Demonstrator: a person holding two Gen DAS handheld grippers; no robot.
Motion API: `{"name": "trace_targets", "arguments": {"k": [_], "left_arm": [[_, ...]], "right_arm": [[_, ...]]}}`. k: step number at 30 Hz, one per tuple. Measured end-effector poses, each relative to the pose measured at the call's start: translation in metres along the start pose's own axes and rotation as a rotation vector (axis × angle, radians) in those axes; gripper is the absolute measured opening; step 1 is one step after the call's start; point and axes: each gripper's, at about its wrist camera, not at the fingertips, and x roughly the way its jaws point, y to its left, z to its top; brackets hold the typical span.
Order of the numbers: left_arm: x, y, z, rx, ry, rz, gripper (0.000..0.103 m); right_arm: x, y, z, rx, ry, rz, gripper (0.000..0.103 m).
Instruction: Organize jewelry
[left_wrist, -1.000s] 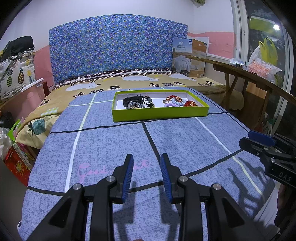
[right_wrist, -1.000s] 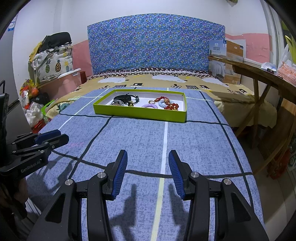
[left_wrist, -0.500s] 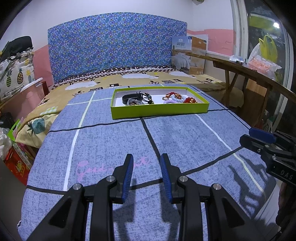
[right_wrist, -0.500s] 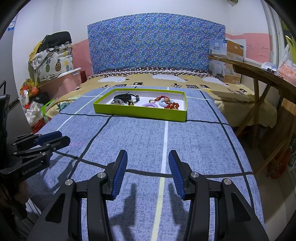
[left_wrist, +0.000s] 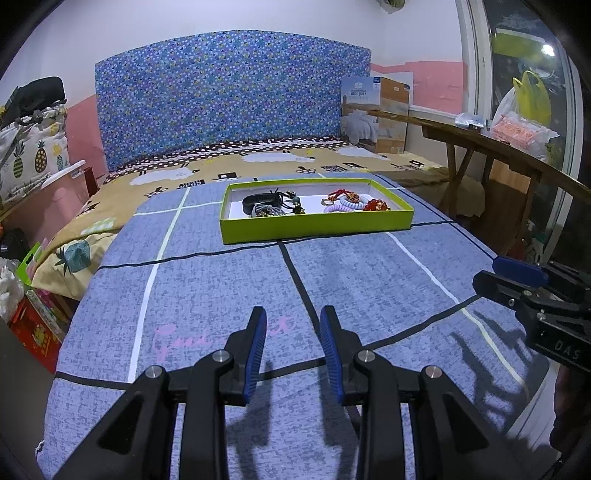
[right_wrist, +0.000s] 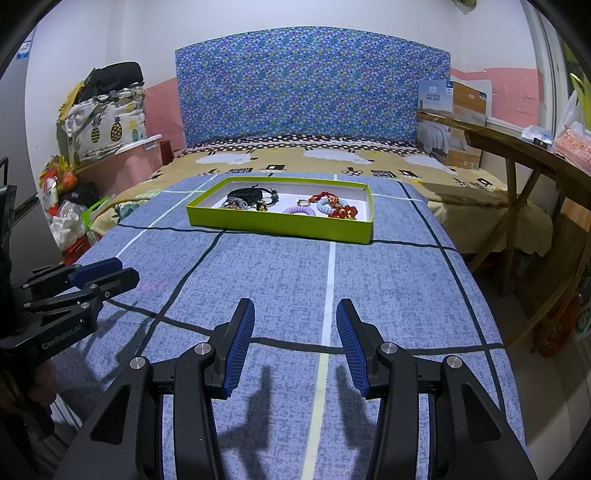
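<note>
A lime green tray (left_wrist: 317, 225) (right_wrist: 277, 223) lies on the blue bed cover, far ahead of both grippers. In it lie a black band (left_wrist: 260, 201) (right_wrist: 243, 192), a grey tangled piece, purple coil rings (left_wrist: 338, 208) (right_wrist: 299, 210) and red beads (left_wrist: 376, 205) (right_wrist: 341, 211). My left gripper (left_wrist: 293, 325) is open and empty, low over the cover near the bed's foot. My right gripper (right_wrist: 295, 315) is open and empty, beside it on the right. Each gripper shows at the edge of the other's view: the right (left_wrist: 517, 277), the left (right_wrist: 96, 273).
A blue patterned headboard (left_wrist: 229, 99) stands at the far end. A wooden table (left_wrist: 498, 147) with bags runs along the right. Bags and boxes (right_wrist: 70, 206) pile on the floor left of the bed. A cardboard box (left_wrist: 373, 114) stands at the far right corner.
Both grippers have tilted or dropped slightly, so the tray sits a little lower in view. Both jaws stay open and nothing is held.
</note>
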Motion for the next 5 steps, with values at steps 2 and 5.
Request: {"name": "trace_targets", "arguments": {"k": [2,5], "left_arm": [[-0.0004,-0.0002,0.0006,-0.001,-0.002,-0.002,0.032],[-0.0010,0.0000,0.0007,-0.001,0.000,-0.004,0.032]], "right_arm": [[0.0001,-0.0002,-0.0003,-0.001,-0.001,-0.001,0.047],[0.0000,0.0001,0.0001,0.000,0.000,-0.001,0.047]]}}
